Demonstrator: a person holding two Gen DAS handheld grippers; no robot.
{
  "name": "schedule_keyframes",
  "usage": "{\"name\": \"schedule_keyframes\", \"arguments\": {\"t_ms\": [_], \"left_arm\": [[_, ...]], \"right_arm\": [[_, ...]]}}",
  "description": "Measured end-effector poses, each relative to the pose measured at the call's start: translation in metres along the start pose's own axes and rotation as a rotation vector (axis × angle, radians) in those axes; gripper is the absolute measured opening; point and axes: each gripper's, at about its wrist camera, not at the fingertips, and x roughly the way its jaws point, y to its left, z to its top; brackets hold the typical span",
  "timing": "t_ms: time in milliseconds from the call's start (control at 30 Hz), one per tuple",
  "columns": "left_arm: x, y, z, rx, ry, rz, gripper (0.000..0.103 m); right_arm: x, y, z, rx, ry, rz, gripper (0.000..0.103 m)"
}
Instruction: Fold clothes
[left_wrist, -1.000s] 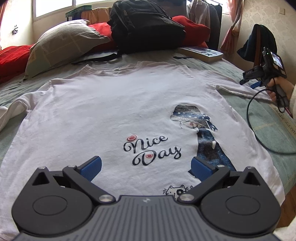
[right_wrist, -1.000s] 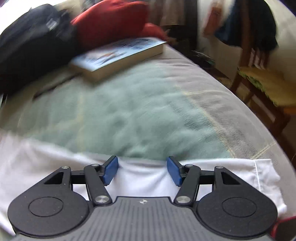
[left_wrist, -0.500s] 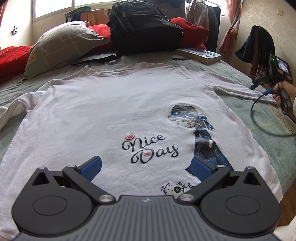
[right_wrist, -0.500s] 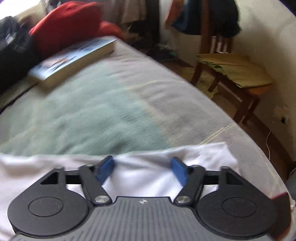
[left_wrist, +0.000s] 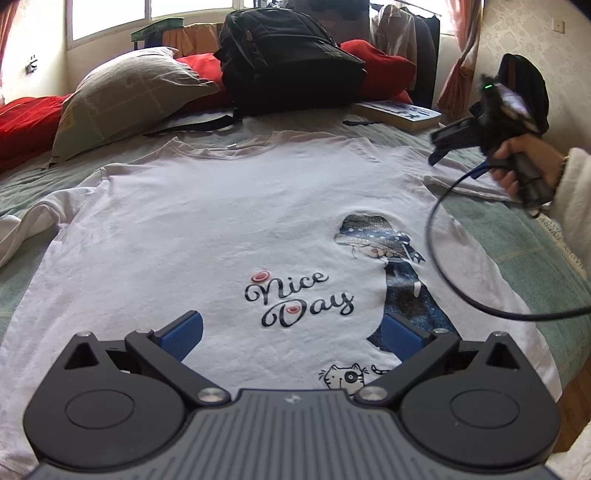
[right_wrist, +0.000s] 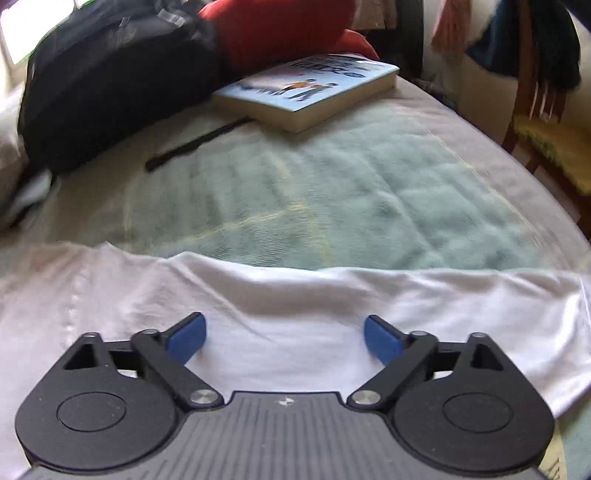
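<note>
Now the left gripper (left_wrist: 291, 334), fingers wide apart, hovers over the hem of the white printed cotton T-shirt (left_wrist: 229, 236) lying flat on the green bedspread (right_wrist: 332, 192). The right gripper (right_wrist: 283, 338) has swung back left and spread wider above the sleeve (right_wrist: 461, 306). Beyond, a blurred black backpack (right_wrist: 110, 81) hides part of the thick paperback book (right_wrist: 314, 92).

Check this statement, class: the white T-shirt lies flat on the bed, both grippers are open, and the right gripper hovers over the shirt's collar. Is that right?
Not quite. The T-shirt does lie flat on the bed, and the left gripper and right gripper are open. But the right wrist view shows the right gripper over a sleeve, not the collar.
</note>
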Motion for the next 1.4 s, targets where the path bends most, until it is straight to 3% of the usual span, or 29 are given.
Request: {"name": "schedule_keyframes", "arguments": {"t_ms": [100, 167, 333, 433, 533, 667, 767, 1000, 1167, 1267, 1400], "left_arm": [[-0.002, 0.004, -0.002, -0.009, -0.004, 0.004, 0.102], [-0.003, 0.007, -0.003, -0.02, -0.006, 0.003, 0.102], [-0.001, 0.011, -0.004, -0.032, -0.008, 0.0, 0.102], [-0.001, 0.01, -0.003, -0.028, -0.01, -0.006, 0.102], [-0.001, 0.007, -0.004, -0.02, -0.007, -0.009, 0.102], [-0.003, 0.002, -0.006, -0.006, -0.002, -0.009, 0.102], [-0.004, 0.001, -0.006, -0.005, -0.005, -0.014, 0.102], [0.001, -0.005, -0.006, 0.01, 0.015, -0.015, 0.102], [-0.001, -0.017, -0.003, 0.04, 0.008, -0.029, 0.102], [-0.005, -0.021, -0.004, 0.055, 0.001, -0.035, 0.102], [-0.006, -0.021, -0.004, 0.05, 0.007, -0.02, 0.102]], "right_arm": [[0.016, -0.006, 0.005, 0.019, -0.045, -0.084, 0.103], [0.026, -0.025, 0.015, 0.076, -0.059, -0.091, 0.103], [0.007, -0.035, 0.028, 0.069, -0.032, -0.045, 0.103], [-0.024, -0.014, 0.008, -0.06, -0.053, 0.141, 0.103], [-0.038, 0.011, -0.024, -0.227, -0.09, 0.232, 0.103], [-0.027, 0.019, -0.056, -0.332, -0.115, 0.173, 0.103], [-0.031, -0.014, -0.068, -0.278, -0.153, 0.211, 0.103], [-0.051, -0.105, -0.075, -0.169, -0.15, 0.152, 0.103], [-0.058, -0.157, -0.054, 0.071, -0.237, 0.286, 0.103], [-0.04, -0.185, -0.044, 0.202, -0.195, 0.246, 0.103], [-0.04, -0.212, -0.043, 0.293, -0.209, 0.167, 0.1]]}}
